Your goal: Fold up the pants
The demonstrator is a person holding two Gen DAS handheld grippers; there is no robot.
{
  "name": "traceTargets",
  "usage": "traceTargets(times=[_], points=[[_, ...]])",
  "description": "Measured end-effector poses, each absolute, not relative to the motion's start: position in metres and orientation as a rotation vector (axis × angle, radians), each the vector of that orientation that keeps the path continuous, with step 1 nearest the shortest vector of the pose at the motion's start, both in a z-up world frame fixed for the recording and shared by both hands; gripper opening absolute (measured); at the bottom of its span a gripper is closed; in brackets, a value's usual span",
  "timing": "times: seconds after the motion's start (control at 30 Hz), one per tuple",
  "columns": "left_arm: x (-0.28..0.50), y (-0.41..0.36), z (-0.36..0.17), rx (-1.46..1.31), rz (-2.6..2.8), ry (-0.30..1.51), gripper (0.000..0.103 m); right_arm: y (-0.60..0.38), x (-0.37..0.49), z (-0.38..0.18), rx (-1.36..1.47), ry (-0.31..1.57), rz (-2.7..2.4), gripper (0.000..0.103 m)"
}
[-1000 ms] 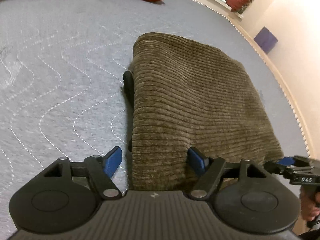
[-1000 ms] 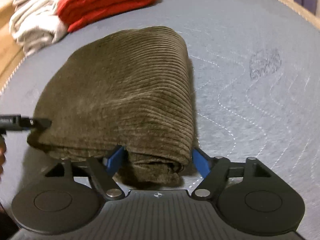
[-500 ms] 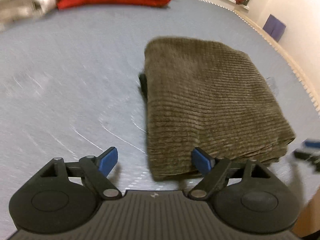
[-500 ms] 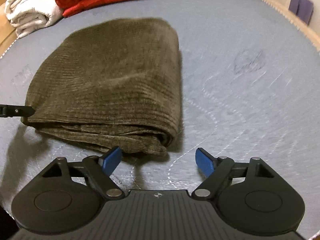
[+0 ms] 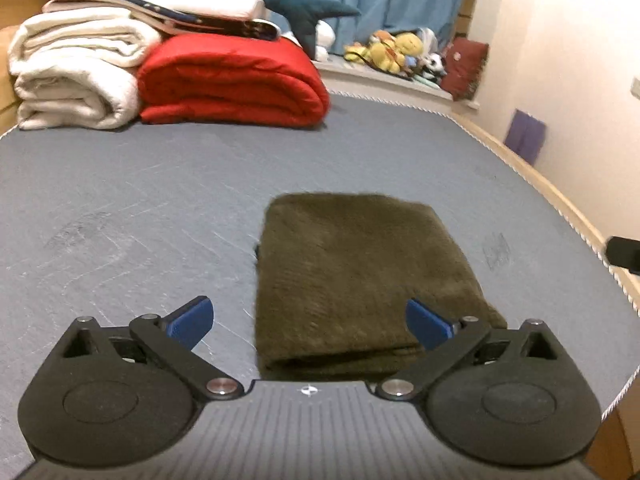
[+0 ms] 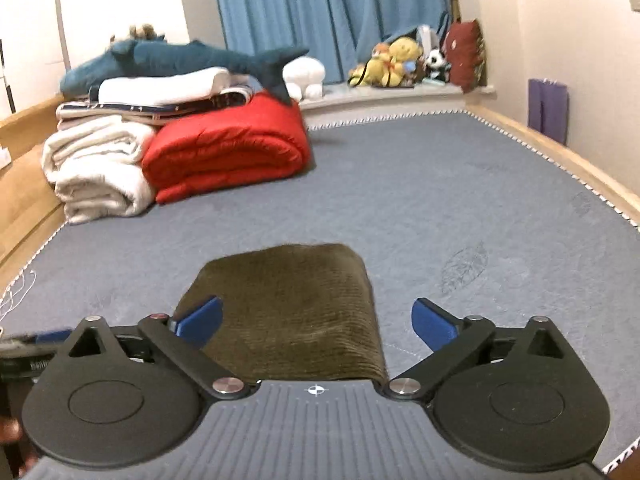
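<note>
The olive corduroy pants (image 5: 360, 276) lie folded into a compact rectangle on the grey mattress (image 5: 140, 208). My left gripper (image 5: 310, 322) hangs above their near edge, jaws still opening wide, nothing between the blue pads. In the right wrist view the same pants (image 6: 292, 304) lie below and ahead of my right gripper (image 6: 318, 322). Its jaws are opening too, and they grip nothing. The left gripper's tip (image 6: 36, 338) pokes in at that view's left edge. A dark piece of the right gripper (image 5: 624, 250) shows at the left wrist view's right edge.
A red folded quilt (image 5: 232, 80) and a stack of white blankets (image 5: 76, 72) with a plush shark (image 6: 180, 62) on top sit at the far end of the mattress. Plush toys (image 6: 400, 62) line the window ledge. A wooden bed frame (image 6: 560, 156) runs along the right side.
Both grippers let go of the folded pants, opened wider and drew up and back. The pants now lie smaller and lower in both views, and the far end of the room has come into sight.
</note>
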State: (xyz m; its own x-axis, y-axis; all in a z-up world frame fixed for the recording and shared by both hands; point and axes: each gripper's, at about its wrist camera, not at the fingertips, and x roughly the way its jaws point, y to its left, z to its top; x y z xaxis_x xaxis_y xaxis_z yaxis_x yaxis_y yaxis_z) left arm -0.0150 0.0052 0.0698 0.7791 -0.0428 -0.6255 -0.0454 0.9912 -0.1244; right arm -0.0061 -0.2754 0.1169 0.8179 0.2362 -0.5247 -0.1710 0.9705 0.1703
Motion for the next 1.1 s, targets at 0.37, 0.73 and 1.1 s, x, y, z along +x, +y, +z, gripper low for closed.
traceTargets(times=[0.37,0.73,1.1], points=[[-0.003,-0.04,0.02,-0.005,0.001,0.761,0.103,-0.231,0.019,0.021,-0.015,0.75,0.199,0.102],[0.006,-0.033,0.012,-0.046,0.029,0.786,0.103,-0.219,0.037,0.019,-0.057,0.747,0.231,0.102],[0.008,-0.036,0.008,-0.057,0.026,0.812,0.103,-0.219,0.03,0.019,-0.08,0.748,0.227,0.102]])
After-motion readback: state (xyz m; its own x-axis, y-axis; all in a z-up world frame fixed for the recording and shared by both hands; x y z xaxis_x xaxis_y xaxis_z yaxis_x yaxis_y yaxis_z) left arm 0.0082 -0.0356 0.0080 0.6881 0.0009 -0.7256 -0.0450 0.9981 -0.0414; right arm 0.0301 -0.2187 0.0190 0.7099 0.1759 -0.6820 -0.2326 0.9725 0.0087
